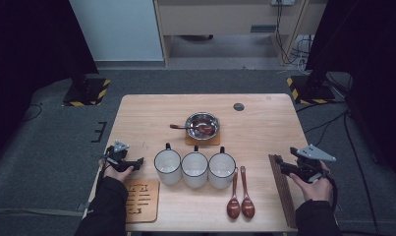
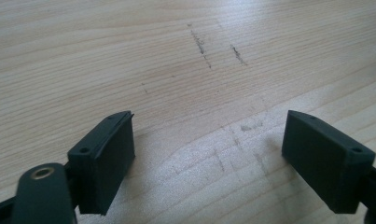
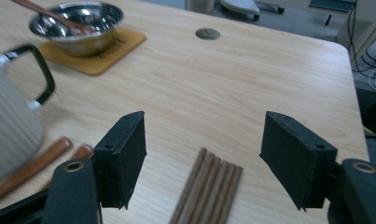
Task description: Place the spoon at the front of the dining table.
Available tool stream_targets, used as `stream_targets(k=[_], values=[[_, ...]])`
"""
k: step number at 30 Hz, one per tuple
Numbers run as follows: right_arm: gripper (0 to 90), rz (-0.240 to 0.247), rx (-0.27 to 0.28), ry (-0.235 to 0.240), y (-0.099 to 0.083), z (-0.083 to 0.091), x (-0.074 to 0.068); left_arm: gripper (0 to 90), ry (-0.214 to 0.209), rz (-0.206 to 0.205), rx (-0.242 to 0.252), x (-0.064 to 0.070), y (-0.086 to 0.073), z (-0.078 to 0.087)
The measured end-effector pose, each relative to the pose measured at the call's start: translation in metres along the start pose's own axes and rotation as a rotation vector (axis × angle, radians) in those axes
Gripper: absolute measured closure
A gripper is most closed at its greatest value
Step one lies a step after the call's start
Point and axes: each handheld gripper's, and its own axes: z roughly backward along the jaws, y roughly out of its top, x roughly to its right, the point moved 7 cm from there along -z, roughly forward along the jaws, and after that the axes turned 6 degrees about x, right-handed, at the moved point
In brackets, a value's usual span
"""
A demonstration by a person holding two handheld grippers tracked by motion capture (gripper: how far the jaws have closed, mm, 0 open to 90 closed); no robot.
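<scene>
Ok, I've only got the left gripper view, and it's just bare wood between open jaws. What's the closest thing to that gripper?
Observer: A white mug, the leftmost in a row of three, stands just to the right of the left gripper.
Operator: Any spoons on the table?
Observer: Two wooden spoons lie side by side on the near side of the rightmost mug.
Operator: And where is the other gripper?
Observer: The right gripper is open at the far end of a dark slatted mat by the table's right edge.
</scene>
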Motion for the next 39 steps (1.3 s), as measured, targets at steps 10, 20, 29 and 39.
stream_targets(k=[10,20,29,39], values=[[32.5,-0.020,0.048,0.024,0.023,-0.005,-0.004,3.9,-0.001,0.000,-0.005,0.001,-0.001,-0.004],[33.7,-0.022,0.064,0.046,0.044,-0.017,-0.009,0.0,0.011,0.010,-0.017,0.000,-0.001,-0.005],[35.2,0.008,0.084,0.067,0.072,-0.033,-0.022,0.0,0.018,0.015,-0.018,0.000,-0.001,-0.005],[36.6,0.028,0.102,0.091,0.095,-0.047,-0.036,0.0,0.017,0.015,-0.018,0.000,-0.001,-0.005]])
